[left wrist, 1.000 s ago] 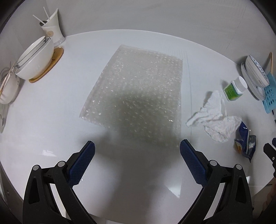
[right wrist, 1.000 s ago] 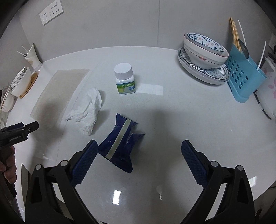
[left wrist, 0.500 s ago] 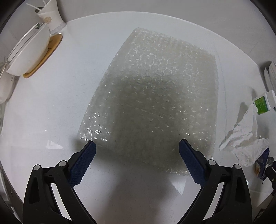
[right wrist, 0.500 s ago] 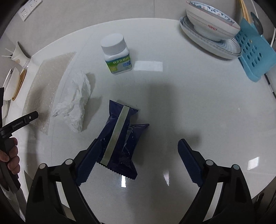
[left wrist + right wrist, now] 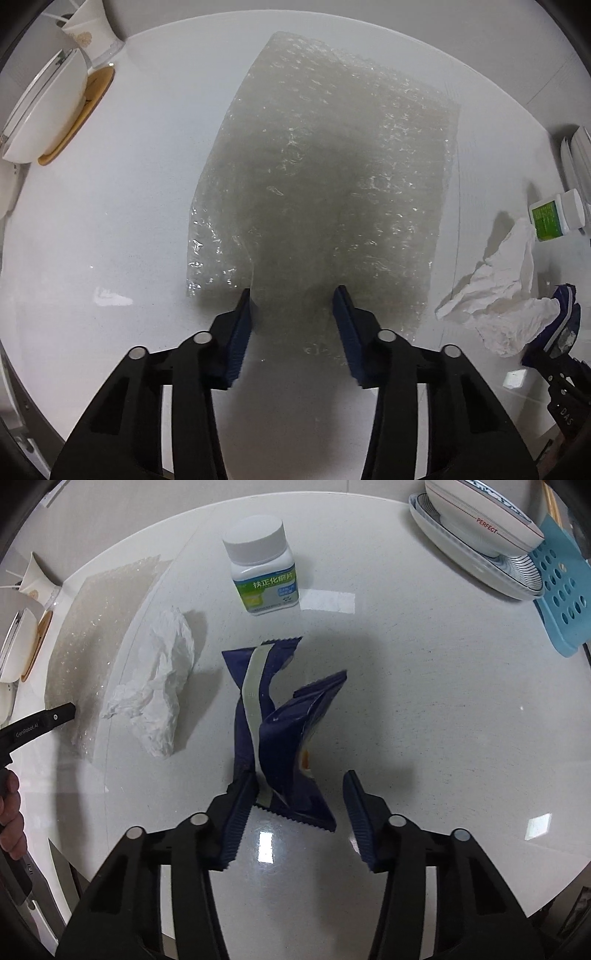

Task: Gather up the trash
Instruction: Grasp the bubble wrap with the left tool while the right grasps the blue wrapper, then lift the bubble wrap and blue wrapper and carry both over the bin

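Note:
A clear sheet of bubble wrap (image 5: 325, 177) lies on the white table (image 5: 129, 206); its near edge sits between the fingers of my left gripper (image 5: 291, 302), whose jaws are half closed around it. A dark blue snack wrapper (image 5: 280, 716) with a pale strip lies crumpled between the fingers of my right gripper (image 5: 301, 786); the left finger touches it, the right one stands apart. A crumpled white tissue (image 5: 155, 686) lies between the two items and shows in the left wrist view (image 5: 495, 291) too. The bubble wrap (image 5: 92, 646) shows at the left of the right wrist view.
A white pill bottle (image 5: 262, 568) with a green label stands behind the wrapper. A bowl on a striped plate (image 5: 476, 535) and a blue rack (image 5: 561, 590) are at the far right. A white lidded bowl (image 5: 44, 110) and a cup (image 5: 92, 33) stand at the far left.
Both grippers moved forward and down to their items and narrowed their jaws. The left now straddles the bubble wrap's near edge; the right now straddles the blue wrapper.

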Tool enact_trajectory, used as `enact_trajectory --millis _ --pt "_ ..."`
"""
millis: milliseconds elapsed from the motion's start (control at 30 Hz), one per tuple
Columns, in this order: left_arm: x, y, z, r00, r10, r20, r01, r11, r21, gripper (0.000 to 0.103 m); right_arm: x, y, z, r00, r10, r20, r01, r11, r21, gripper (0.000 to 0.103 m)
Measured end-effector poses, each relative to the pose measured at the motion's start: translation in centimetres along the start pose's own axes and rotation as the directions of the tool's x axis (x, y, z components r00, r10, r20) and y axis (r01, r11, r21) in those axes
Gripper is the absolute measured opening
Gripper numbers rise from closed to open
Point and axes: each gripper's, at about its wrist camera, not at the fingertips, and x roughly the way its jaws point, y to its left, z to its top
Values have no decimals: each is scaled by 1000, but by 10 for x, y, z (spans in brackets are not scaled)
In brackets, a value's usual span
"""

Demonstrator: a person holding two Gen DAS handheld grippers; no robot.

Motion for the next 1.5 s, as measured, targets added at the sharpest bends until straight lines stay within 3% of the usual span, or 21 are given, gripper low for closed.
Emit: enact_trajectory --millis 100,200,367,700,933,1500 --pt "-1 -7 0 1000 -13 -3 13 1000 2 12 -1 0 -2 1000 3 1 -3 1000 -12 39" --pt "-2 -8 0 1000 -7 10 7 1000 -3 9 -1 -1 -4 1000 6 4 -6 1000 -22 30" --pt "-13 -10 -13 998 -9 59 10 1000 -29 8 -8 -6 -6 1000 8 21 -6 999 -51 23" --pt "-45 -21 -61 991 -40 126 55 991 -123 8 -29 -22 -2 999 30 46 -24 993 -114 22" --pt "-62 -15 -76 988 -43 149 69 983 -169 8 -42 -26 -2 996 43 76 -29 984 -174 22" --pt "-108 -1 -137 967 -106 232 124 990 -63 7 -77 -10 -58 978 7 209 20 992 -126 22"
